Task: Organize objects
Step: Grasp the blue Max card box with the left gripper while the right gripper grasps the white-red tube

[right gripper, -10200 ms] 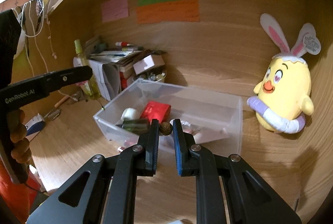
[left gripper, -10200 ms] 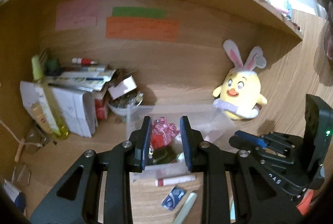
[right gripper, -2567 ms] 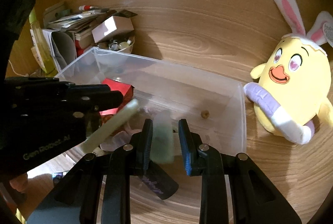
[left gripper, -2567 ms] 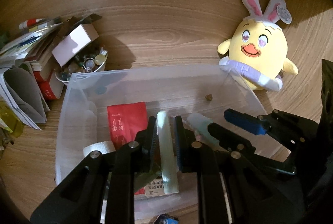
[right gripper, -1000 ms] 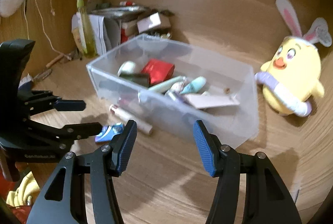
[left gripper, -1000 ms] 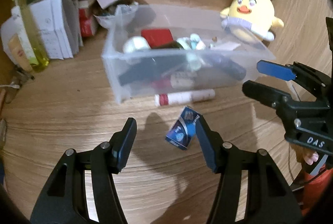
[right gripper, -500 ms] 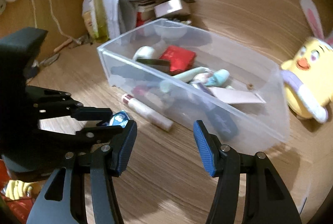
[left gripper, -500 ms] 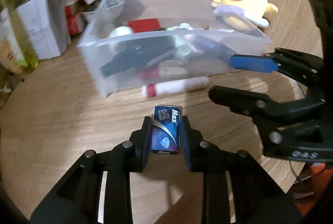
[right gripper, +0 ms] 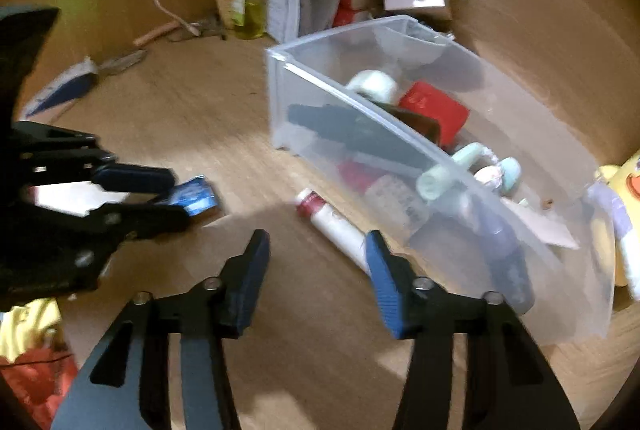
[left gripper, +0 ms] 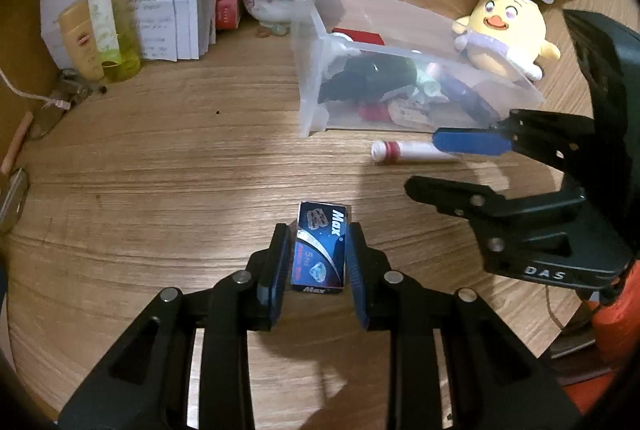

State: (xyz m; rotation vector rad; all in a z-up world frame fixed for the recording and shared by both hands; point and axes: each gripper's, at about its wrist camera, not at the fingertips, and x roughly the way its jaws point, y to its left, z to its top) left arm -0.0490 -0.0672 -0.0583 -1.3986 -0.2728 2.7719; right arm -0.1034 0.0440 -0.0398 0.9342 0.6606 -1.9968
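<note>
**Blue packet clamped in left gripper; right gripper closing over white tube**

A second ago both grippers stood wide and the small blue packet [left gripper: 320, 248] lay loose on the wooden desk [left gripper: 160, 170]. The left gripper [left gripper: 318, 254] now has its pads pressed on the packet's two long sides. The right gripper [right gripper: 316, 272] has come down towards the white tube with a red band [right gripper: 332, 222]; its jaws are closing, the tube's near end lies between the tips, and the pads do not touch it.

The packet is a flat dark-blue carton printed "Max" in white, with a diamond picture near its lower end. It sits on the desk towards the near edge, in front of the clear plastic bin [left gripper: 316, 70], well apart from it. The tube lies along the bin's front wall, just beside it. The right wrist view is blurred
</note>
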